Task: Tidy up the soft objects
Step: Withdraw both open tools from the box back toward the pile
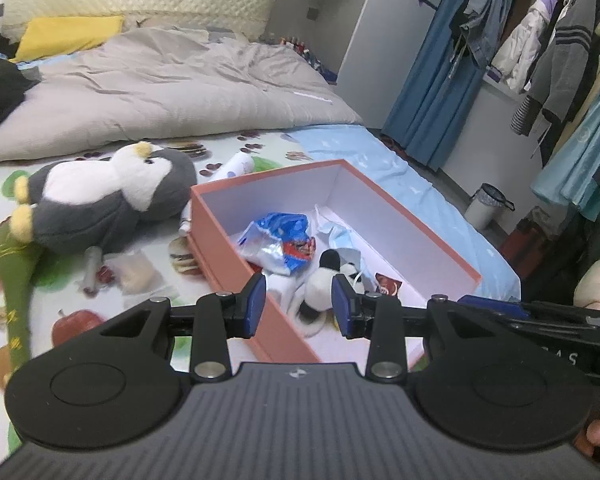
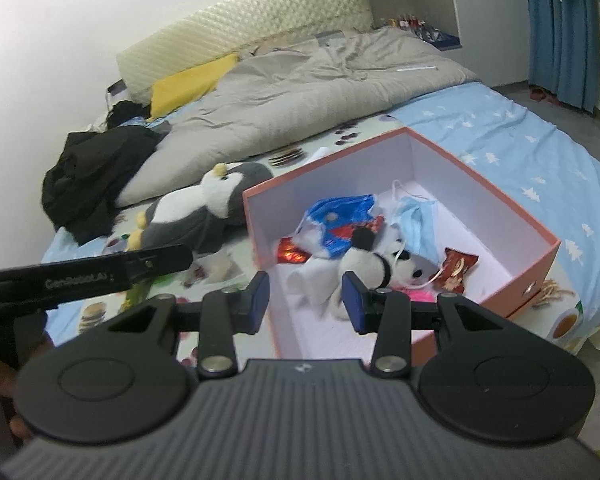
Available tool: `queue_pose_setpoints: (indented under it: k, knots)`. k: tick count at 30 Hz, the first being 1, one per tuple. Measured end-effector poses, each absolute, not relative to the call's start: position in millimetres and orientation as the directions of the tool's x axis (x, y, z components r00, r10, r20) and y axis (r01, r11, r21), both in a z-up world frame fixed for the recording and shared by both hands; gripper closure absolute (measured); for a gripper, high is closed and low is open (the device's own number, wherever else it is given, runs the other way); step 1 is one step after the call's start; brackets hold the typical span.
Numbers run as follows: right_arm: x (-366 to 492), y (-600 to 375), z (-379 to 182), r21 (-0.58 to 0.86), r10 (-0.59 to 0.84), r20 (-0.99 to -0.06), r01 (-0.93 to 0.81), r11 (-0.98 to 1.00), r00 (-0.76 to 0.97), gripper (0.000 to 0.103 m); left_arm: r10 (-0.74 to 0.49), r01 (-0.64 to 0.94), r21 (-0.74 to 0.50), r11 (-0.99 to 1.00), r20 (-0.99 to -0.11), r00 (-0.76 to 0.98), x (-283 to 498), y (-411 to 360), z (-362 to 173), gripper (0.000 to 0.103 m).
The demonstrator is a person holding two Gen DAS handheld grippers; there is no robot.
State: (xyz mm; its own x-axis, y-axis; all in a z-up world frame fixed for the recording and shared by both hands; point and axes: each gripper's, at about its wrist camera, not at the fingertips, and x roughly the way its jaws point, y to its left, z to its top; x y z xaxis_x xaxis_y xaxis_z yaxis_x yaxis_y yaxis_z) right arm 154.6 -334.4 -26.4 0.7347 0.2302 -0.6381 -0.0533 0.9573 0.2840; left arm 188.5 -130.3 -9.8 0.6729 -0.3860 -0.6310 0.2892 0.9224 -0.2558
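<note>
Nearest your lens, the left gripper [image 1: 299, 307] has its blue pads parted with nothing between them; what you see in the gap is only the near wall of the pink box [image 1: 228, 258] and the toy beyond it. Your right gripper [image 2: 305, 302] looks the same, its jaws part-way apart and empty, hanging above the box's near end.

Just past the fingers, inside the box, lies a small black-and-white plush dog [image 2: 374, 266], with a blue face mask [image 2: 418, 222] draped against it, a blue snack bag [image 2: 340, 216] to the left, and a red packet [image 2: 458, 268] on the right. Something pink sits under the dog, but it is too hidden to name.

Out on the bed, left of the box and just beside its wall, the big grey-and-white plush penguin [image 1: 112, 196] lies on its back on the printed sheet [image 1: 100, 308]. A green soft piece [image 1: 14, 280] stretches under its feet toward you, though blur makes it hard to say what it is.

You seem to be between placements: small things are boxed, the penguin is not. Next, swing left to the penguin. It is bulky and squashy, so open wider first, pinch a fold of body or a wing, and likely use both grippers to lift it over the wall.
</note>
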Motion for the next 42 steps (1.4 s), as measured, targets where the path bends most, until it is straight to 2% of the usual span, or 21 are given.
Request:
queue_pose_setpoints:
  k: [4, 26, 34, 42]
  knots:
    - [134, -318, -29, 0.282, 0.255, -0.633, -0.089, 0.955, 0.731, 0.06, -0.368, 0.257, -0.265, 0.929, -0.621, 0.692, 157, -113, -12, 0.056]
    - [86, -235, -54, 0.257, 0.405, -0.596, -0.314, 0.914, 0.693, 0.06, -0.217, 0.08, -0.244, 0.967, -0.614, 0.759, 63, -36, -36, 0.056]
    - [83, -218, -68, 0.25, 0.418, -0.621, -0.338, 0.907, 0.663, 0.06, -0.195, 0.029, -0.269, 0.963, -0.616, 0.763, 60, -15, -52, 0.056]
    - [110, -197, -89, 0.224, 0.406, -0.647, -0.348, 0.91, 0.645, 0.06, -0.182, -0.02, -0.288, 0.957, -0.658, 0.731, 100, 8, -86, 0.056]
